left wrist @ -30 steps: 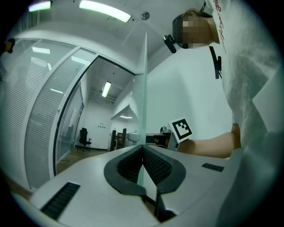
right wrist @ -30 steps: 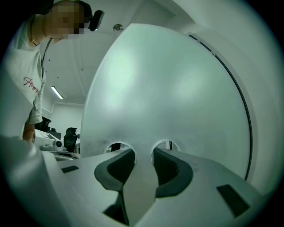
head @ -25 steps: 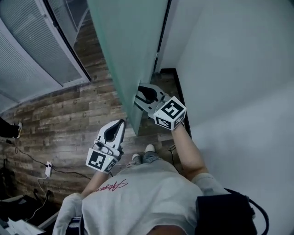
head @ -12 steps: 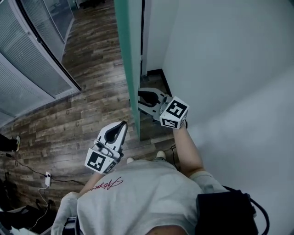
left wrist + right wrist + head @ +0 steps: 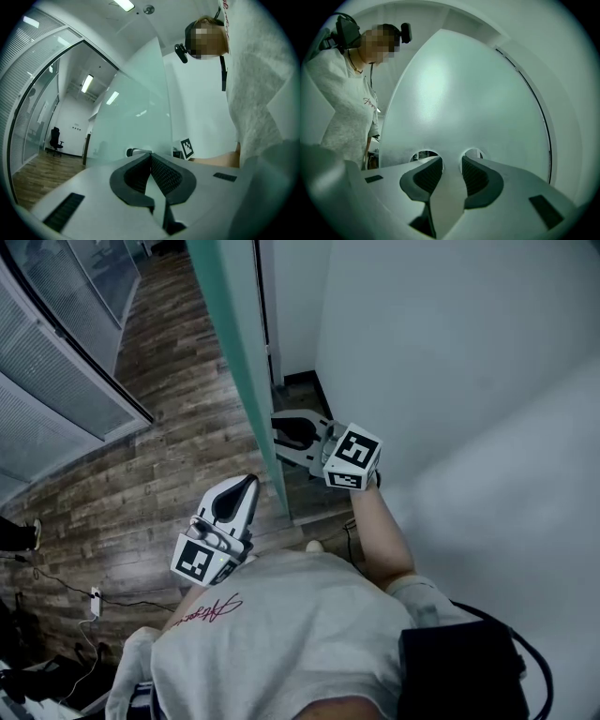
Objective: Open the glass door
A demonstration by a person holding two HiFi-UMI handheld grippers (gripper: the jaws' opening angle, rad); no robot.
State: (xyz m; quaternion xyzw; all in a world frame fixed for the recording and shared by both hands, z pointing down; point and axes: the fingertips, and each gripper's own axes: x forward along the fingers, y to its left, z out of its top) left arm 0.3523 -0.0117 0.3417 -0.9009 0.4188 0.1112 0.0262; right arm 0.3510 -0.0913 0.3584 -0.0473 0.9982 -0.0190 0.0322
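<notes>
The frosted glass door [image 5: 239, 334] stands nearly edge-on in the head view, running from the top down to the floor between my two grippers. My right gripper [image 5: 277, 435] is on the door's right side, level, its open jaws at the glass with nothing between them. In the right gripper view that gripper [image 5: 451, 164] faces the frosted pane [image 5: 459, 93], where two round clear spots [image 5: 424, 155] sit just past the fingertips. My left gripper [image 5: 250, 482] is shut and empty on the door's left side, a little apart from it. A short metal handle stub [image 5: 133, 151] shows beyond the left gripper [image 5: 150, 155].
A white wall [image 5: 450, 352] runs close on the right, with black skirting [image 5: 298, 381] at the corner behind the door. Wooden floor [image 5: 159, 427] lies to the left, bounded by a glass partition with blinds [image 5: 56, 381]. Cables and a plug [image 5: 94, 594] lie at lower left.
The door has swung from showing its broad face to nearly edge-on, closer to the right wall. Both grippers and the person have moved forward with it; the jaws stand as before.
</notes>
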